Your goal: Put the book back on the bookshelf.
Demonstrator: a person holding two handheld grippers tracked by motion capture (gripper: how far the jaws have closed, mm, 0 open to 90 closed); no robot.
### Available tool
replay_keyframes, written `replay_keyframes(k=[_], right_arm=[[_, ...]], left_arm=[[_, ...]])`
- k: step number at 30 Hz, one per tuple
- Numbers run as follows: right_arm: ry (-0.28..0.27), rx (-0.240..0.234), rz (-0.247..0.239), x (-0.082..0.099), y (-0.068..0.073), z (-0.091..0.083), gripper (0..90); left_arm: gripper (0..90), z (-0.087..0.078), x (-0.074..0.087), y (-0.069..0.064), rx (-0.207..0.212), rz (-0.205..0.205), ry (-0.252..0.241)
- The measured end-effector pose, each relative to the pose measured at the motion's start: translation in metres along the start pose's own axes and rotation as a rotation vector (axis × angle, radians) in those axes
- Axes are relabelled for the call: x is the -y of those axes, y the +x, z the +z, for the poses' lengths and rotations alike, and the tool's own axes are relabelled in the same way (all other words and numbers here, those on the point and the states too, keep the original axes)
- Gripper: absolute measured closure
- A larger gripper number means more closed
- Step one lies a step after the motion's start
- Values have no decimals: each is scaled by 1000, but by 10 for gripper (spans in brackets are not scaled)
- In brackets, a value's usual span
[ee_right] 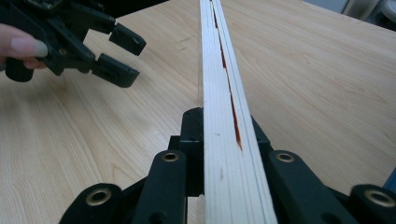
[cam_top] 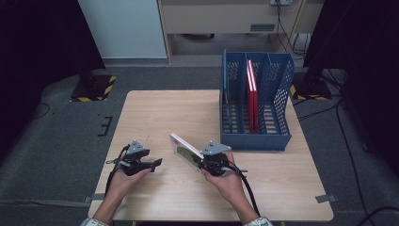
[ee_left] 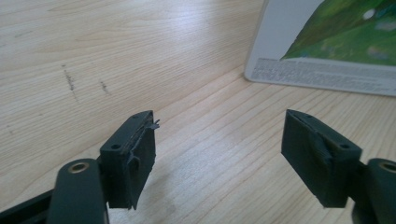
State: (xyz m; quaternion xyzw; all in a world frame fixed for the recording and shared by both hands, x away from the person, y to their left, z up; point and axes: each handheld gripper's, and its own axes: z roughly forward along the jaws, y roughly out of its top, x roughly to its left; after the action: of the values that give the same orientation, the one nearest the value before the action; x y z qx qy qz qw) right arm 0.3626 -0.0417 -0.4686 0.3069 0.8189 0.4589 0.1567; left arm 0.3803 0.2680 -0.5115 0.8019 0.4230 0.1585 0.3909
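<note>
The right claw (cam_top: 203,162) is clamped on a thin book (cam_top: 184,149), held edge-up and tilted above the pale wood counter (cam_top: 155,113), the hand under it at about 5 o'clock. At 7 o'clock the left claw (cam_top: 157,162) points toward the book, jaws apart on nothing. A blue file rack (cam_top: 256,136) with a red book (cam_top: 253,101) stands at 1 o'clock. The left gripper view shows the book's green cover (ee_left: 345,32); the right gripper view shows its page edges (ee_right: 224,121).
</note>
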Motion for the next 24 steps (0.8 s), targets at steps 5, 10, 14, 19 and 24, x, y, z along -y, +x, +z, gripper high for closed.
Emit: replay_keyframes(k=[5, 10, 14, 19, 24], right_arm=[[-8, 5, 14, -3, -3, -3, 760], [-23, 6, 22, -3, -6, -7, 761], [-31, 13, 20, -4, -9, -10, 761], [-33, 28, 23, -4, -12, -15, 761], [-41, 39, 29, -4, -16, -20, 761]], left_arm=[[177, 1, 1, 1, -20, 11, 16], [105, 3, 3, 4, -46, 8, 42], [64, 4, 5, 7, -64, 5, 67], [43, 6, 8, 10, -91, -14, 78], [26, 7, 10, 12, -127, -9, 101]])
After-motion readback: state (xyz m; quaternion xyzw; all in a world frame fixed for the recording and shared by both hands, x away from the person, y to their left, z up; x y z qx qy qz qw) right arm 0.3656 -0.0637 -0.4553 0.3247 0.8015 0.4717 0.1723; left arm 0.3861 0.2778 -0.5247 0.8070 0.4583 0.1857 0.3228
